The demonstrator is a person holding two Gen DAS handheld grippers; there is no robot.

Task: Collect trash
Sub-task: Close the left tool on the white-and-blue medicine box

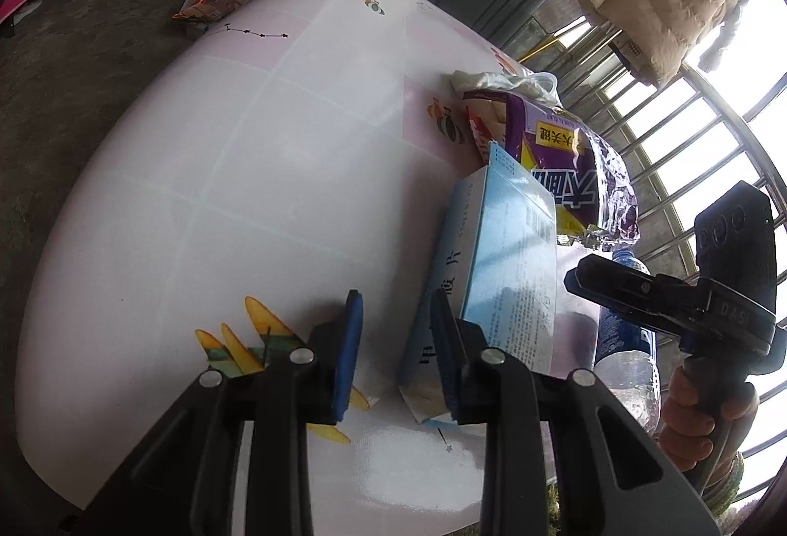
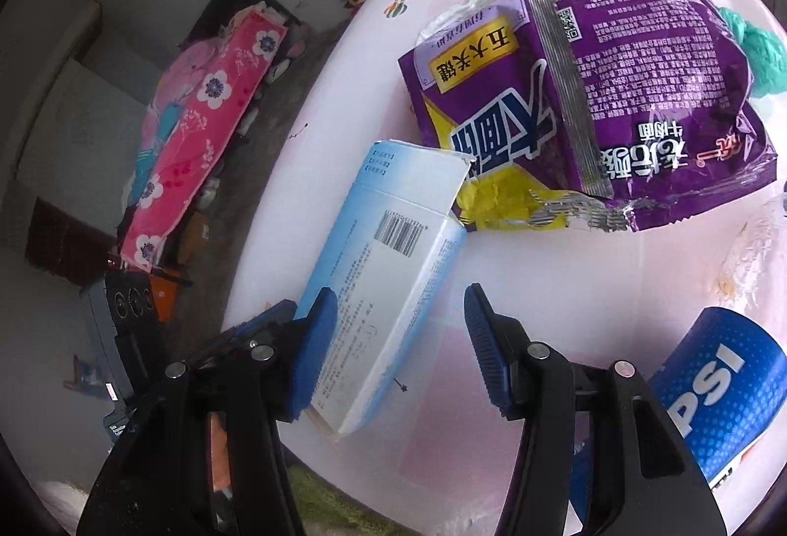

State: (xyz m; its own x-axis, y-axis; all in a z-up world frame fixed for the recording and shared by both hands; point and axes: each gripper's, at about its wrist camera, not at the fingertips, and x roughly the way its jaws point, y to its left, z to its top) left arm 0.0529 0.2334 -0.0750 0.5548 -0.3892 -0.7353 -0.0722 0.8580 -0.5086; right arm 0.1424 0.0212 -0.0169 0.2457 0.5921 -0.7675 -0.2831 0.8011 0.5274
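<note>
Left gripper [image 1: 396,351] jaws apart, empty; right gripper [image 2: 401,346] jaws parted astride blue box [image 2: 388,285]; pink table [image 1: 196,201]; concrete floor [image 1: 74,59].

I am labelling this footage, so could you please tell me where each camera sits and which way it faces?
Left wrist: on the left tongs, looking down over the table at the blue box; the hand holding the right tongs shows.
Right wrist: on the right tongs, looking down at the same blue box; the left tongs show beside it.
Shared: box, purple wrapper, Pepsi bottle.
</note>
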